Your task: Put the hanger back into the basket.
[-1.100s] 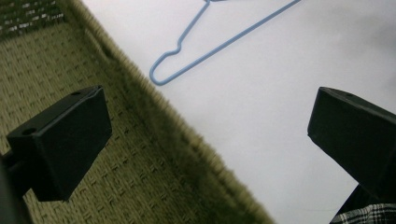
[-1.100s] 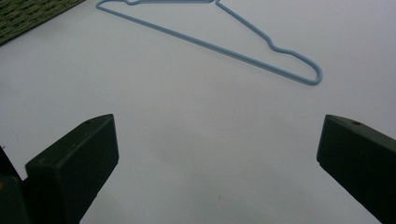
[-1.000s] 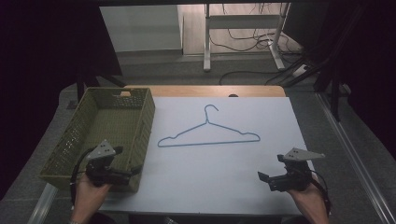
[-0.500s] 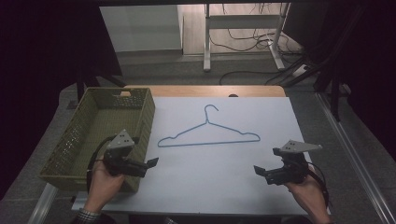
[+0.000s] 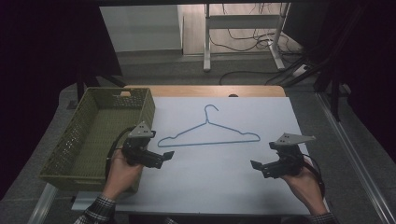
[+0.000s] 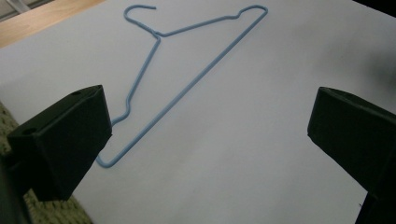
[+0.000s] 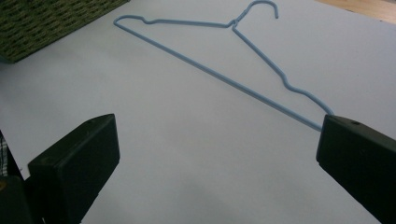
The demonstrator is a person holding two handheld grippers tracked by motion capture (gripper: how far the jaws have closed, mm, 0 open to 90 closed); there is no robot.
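One green basket (image 5: 100, 135) was seen at the table's left, nothing visible inside it. One blue hanger (image 5: 208, 134) lay flat on the white sheet (image 5: 224, 182), between two grippers. The left gripper (image 5: 164, 157) and right gripper (image 5: 258, 167) were held with jaws apart, near the hanger's ends, touching nothing.

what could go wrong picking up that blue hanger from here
The blue wire hanger lies flat on the white sheet, so thin wire could slip between the wide-open jaws of the left hand-held gripper or scrape and wrinkle the sheet. The green basket sits right beside that hand, so a swing could knock its wall. If the right hand-held gripper grabs only one end, the hanger may tilt and twist.
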